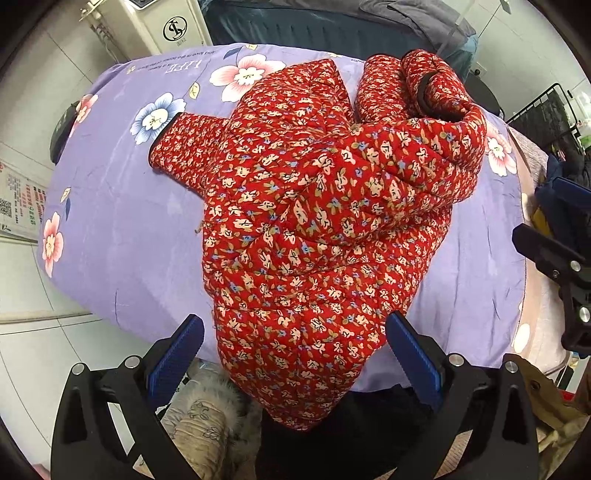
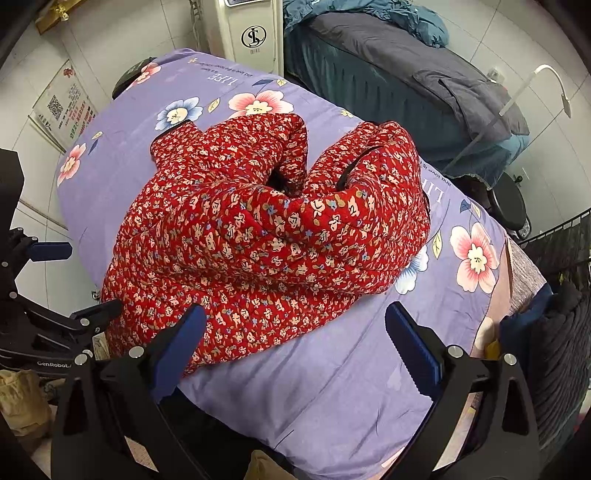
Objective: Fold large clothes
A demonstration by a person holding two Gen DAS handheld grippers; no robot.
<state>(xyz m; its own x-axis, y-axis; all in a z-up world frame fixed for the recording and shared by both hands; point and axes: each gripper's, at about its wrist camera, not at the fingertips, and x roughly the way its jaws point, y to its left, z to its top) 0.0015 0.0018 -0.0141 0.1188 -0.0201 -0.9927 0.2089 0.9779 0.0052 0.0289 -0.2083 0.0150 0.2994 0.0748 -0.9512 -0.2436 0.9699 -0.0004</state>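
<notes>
A red quilted jacket with small flowers [image 1: 314, 229] lies crumpled on a table covered by a purple flowered sheet [image 1: 122, 221]. One sleeve [image 1: 184, 147] sticks out to the left; its hem hangs over the near edge. My left gripper [image 1: 295, 354] is open above the hem, holding nothing. In the right wrist view the jacket [image 2: 266, 236] fills the table's middle. My right gripper [image 2: 295, 347] is open and empty over the sheet [image 2: 332, 369], its left finger [image 2: 181, 350] over the jacket's lower edge. The right gripper also shows in the left view [image 1: 561, 258] at the right edge.
A white appliance [image 2: 251, 33] stands behind the table beside a bed with dark bedding [image 2: 406, 74]. A black wire rack [image 2: 561, 243] and dark clothes are on the right. Other garments [image 1: 207, 417] lie on the floor below the near edge. The left gripper shows at far left [image 2: 44, 295].
</notes>
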